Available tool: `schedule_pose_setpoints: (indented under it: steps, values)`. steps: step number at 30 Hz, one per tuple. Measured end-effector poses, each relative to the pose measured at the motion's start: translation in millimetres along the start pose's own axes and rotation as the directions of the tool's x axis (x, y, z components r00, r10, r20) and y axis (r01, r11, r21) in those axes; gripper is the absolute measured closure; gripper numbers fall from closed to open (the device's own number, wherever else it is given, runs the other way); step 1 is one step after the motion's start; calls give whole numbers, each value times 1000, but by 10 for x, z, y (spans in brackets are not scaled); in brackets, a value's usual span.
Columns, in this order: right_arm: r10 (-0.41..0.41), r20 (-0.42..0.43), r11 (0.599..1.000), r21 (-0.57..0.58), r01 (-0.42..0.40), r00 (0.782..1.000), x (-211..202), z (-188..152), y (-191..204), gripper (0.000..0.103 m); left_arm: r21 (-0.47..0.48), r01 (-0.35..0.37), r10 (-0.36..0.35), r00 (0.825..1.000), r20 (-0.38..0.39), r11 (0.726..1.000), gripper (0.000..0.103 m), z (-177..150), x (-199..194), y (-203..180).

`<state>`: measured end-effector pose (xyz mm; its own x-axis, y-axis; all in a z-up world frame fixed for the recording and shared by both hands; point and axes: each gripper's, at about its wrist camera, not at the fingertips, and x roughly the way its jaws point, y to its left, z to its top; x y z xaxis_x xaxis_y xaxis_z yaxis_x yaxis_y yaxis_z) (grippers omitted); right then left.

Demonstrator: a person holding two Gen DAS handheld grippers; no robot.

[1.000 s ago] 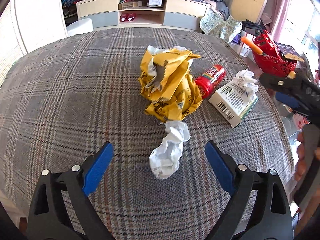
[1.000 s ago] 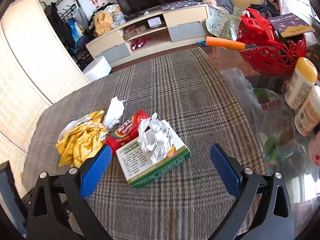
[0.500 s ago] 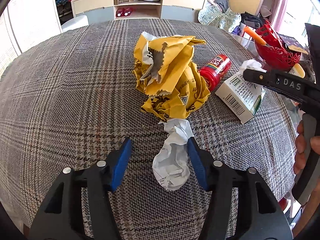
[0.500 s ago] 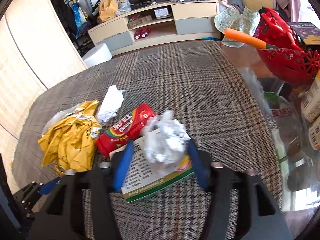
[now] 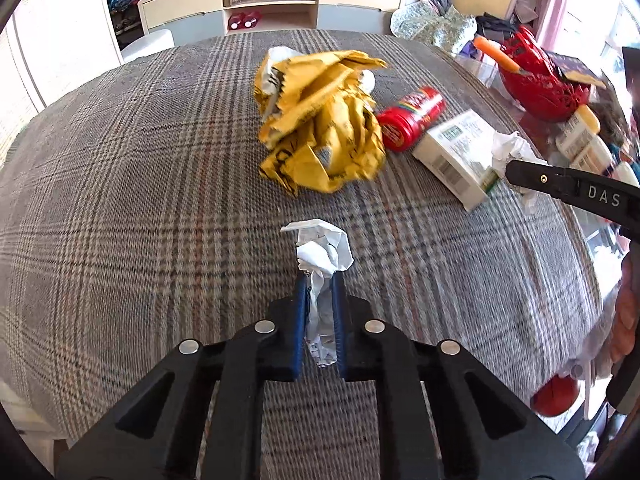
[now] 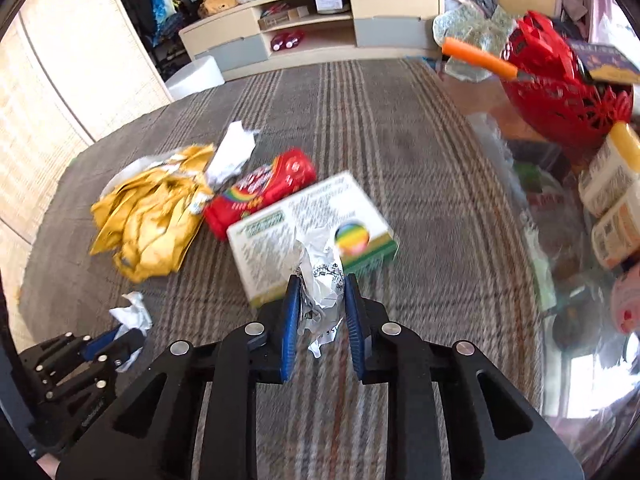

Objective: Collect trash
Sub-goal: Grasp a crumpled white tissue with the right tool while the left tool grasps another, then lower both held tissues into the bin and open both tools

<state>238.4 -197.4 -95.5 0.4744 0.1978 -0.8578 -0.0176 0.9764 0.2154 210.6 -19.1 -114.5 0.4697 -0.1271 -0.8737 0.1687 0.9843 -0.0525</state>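
Observation:
In the left wrist view my left gripper has its jaws closing, and the blue pads press on a crumpled white paper wad just above the plaid cloth. Beyond it lie a crumpled yellow wrapper, a red candy tube and a white-and-green box. In the right wrist view my right gripper is also closing, and its pads pinch a second crumpled paper at the box's near edge. The left gripper shows at the lower left there.
A plaid cloth covers the table. A red basket with an orange-handled tool and several bottles crowd the glass at the right. Another white scrap lies behind the yellow wrapper. A person's hand shows at the right edge.
Both grippers went from wide open to closed on their paper wads. The left wad now stands apart from the yellow wrapper. The right wad has come toward the box's near edge.

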Motion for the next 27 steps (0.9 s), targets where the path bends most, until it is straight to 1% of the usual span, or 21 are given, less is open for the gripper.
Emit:
schedule_pose_setpoints:
  steps: [2, 4, 6, 9, 13, 18, 21, 24, 27]
  values:
    - [-7, -20, 1000, -28, 6, 1000, -81, -95, 63, 81, 19, -3, 3, 1000, 5, 1000, 96, -92, -140, -61]
    - [-23, -18, 998, -58, 22, 1000, -246, -212, 150, 81, 31, -2, 1, 1000, 25, 1000, 96, -168, -318, -125]
    - [-4, -11, 998, -61, 3, 1000, -420, -356, 204, 81, 32, 11, -13, 999, 49, 999, 96, -258, -492, -187]
    - [8, -5, 998, -66, -9, 1000, -655, -647, 229, 81, 37, 46, -49, 995, 83, 998, 96, -499, -785, -293]
    - [30, -1, 998, -51, -30, 1000, -895, -1182, 125, 81, 30, 87, -90, 991, 97, 996, 96, -880, -986, -409]
    - [64, -37, 997, -29, -65, 997, -938, -1848, 34, 81, 34, 115, -117, 992, 54, 993, 96, -1428, -955, -504]
    - [84, -67, 996, -19, -86, 994, -877, -2127, 51, 81, 24, 120, -121, 993, 14, 992, 96, -1750, -858, -563]
    - [111, -93, 994, 13, -110, 989, -775, -2355, 48, 81, -4, 137, -137, 990, -23, 991, 96, -1995, -746, -580]
    - [122, -118, 992, 49, -117, 986, -640, -2560, 44, 81, -22, 136, -137, 989, -54, 990, 96, -2224, -627, -610]
